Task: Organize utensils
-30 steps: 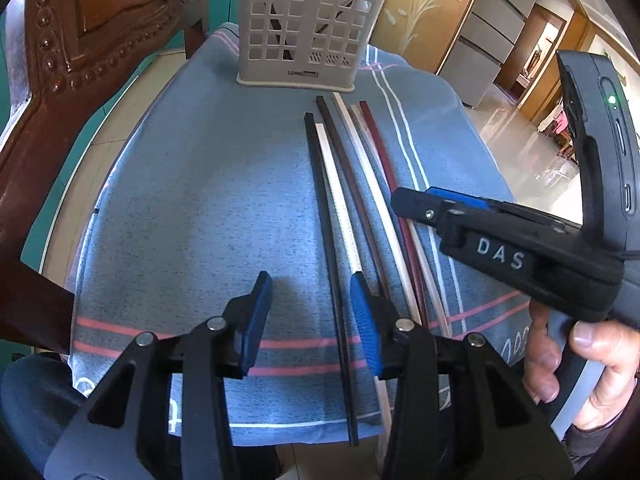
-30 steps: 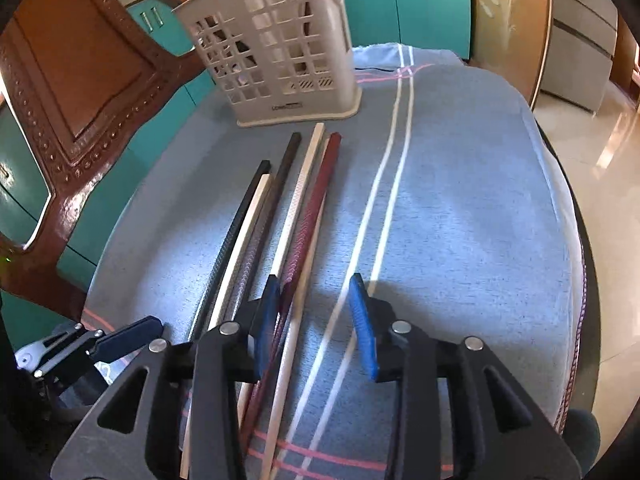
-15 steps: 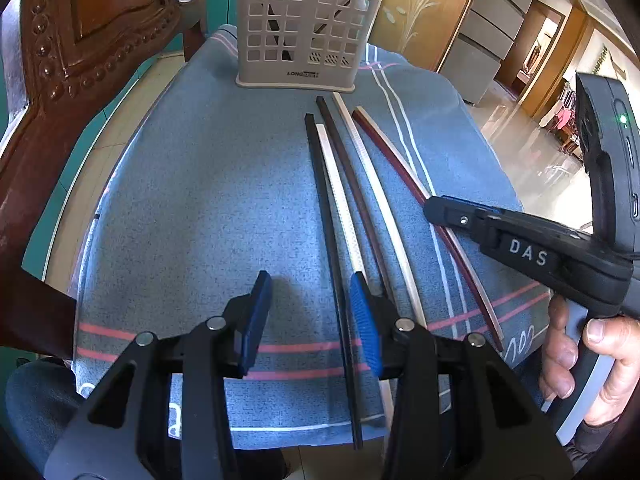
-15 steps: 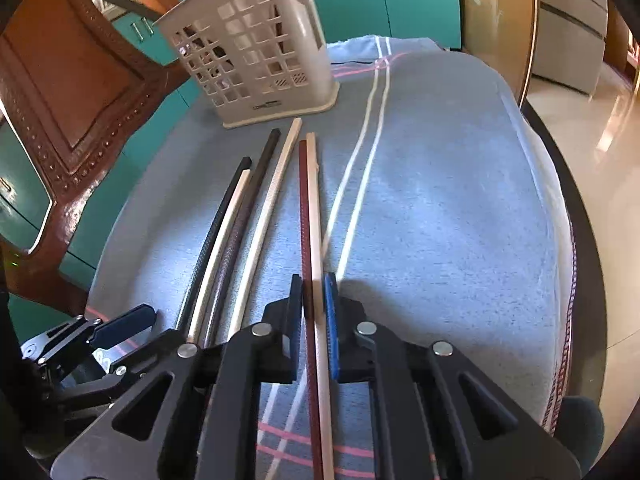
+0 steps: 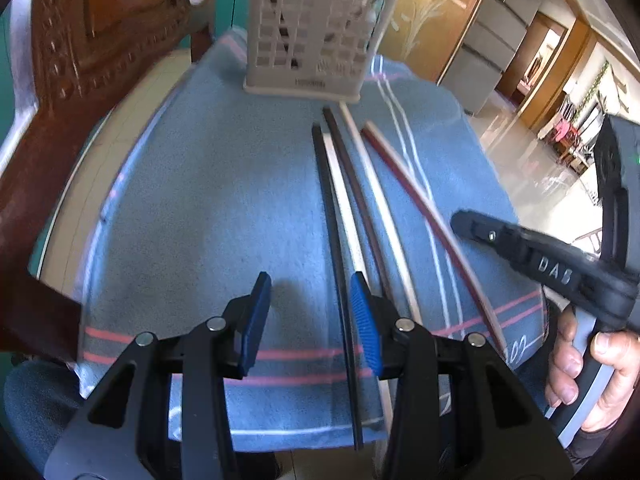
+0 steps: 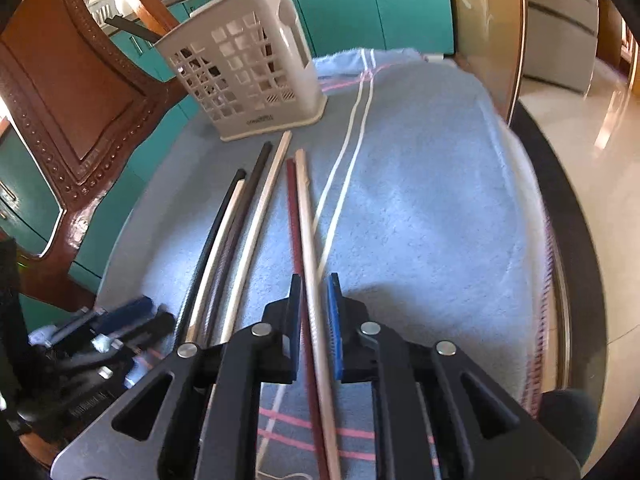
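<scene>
Several chopsticks lie side by side on a blue towel (image 5: 192, 216). My right gripper (image 6: 314, 320) is shut on a dark red chopstick (image 6: 294, 216) and a pale wooden chopstick (image 6: 306, 216), and holds the pair slightly apart from the others; the pair also shows in the left wrist view (image 5: 420, 204). A black chopstick (image 5: 330, 200), a pale one, a dark brown one and another pale one stay on the towel. My left gripper (image 5: 310, 316) is open and empty, low over the near end of the black chopstick. A white lattice utensil basket (image 5: 316, 28) (image 6: 244, 80) stands at the towel's far end.
A carved wooden chair back (image 5: 96, 40) stands close on the left. The table edge (image 6: 572, 240) curves along the right, with shiny floor beyond. Teal cabinets (image 6: 360, 0) stand behind the basket.
My right gripper closed on the red and pale chopsticks and has swung them off to the right of the row, then pushed them forward. My left gripper stays open and has moved slightly forward.
</scene>
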Available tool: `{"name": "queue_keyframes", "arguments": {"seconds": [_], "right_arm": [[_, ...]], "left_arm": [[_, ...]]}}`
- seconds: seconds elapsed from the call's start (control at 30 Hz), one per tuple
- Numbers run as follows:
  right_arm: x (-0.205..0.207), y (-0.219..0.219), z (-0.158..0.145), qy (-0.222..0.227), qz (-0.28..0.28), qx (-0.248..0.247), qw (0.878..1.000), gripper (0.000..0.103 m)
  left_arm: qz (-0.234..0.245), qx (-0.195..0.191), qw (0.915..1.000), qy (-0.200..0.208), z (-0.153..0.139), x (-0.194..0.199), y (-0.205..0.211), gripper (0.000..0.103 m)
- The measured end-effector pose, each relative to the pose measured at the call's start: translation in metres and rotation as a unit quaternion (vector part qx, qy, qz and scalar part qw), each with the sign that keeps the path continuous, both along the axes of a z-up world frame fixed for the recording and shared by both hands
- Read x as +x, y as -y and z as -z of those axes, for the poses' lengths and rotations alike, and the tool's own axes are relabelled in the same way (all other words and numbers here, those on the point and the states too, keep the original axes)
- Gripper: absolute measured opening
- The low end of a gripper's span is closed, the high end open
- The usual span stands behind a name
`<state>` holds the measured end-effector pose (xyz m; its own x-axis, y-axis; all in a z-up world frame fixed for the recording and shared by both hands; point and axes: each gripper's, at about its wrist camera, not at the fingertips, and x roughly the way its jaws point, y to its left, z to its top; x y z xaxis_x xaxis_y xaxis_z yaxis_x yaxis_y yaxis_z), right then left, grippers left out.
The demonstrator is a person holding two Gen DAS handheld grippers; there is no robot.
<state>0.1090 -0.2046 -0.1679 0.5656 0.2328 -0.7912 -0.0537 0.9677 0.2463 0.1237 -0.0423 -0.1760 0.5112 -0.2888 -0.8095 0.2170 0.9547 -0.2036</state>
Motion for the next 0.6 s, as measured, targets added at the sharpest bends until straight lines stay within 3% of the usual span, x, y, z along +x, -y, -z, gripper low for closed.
{"name": "queue_keyframes", "arguments": {"seconds": [0.13,0.4,0.6], "right_arm": [[0.006,-0.001,-0.003,0.005,-0.002,-0.009,1.0,0.015],[0.03,-0.018,0.01,-0.007,-0.016,-0.065,0.998,0.019],[0.034,-0.01,0.015,-0.007,0.0,-0.058,0.998,0.02]], "left_arm": [[-0.005,0.003,1.0,0.007,-0.007,0.011,-0.001,0.042],[-0.014,0.006,0.9995,-0.028,0.008,0.035,0.005,0.042],[-0.012,0.016,0.9996,-0.021,0.009,0.032,0.008,0.044]]}}
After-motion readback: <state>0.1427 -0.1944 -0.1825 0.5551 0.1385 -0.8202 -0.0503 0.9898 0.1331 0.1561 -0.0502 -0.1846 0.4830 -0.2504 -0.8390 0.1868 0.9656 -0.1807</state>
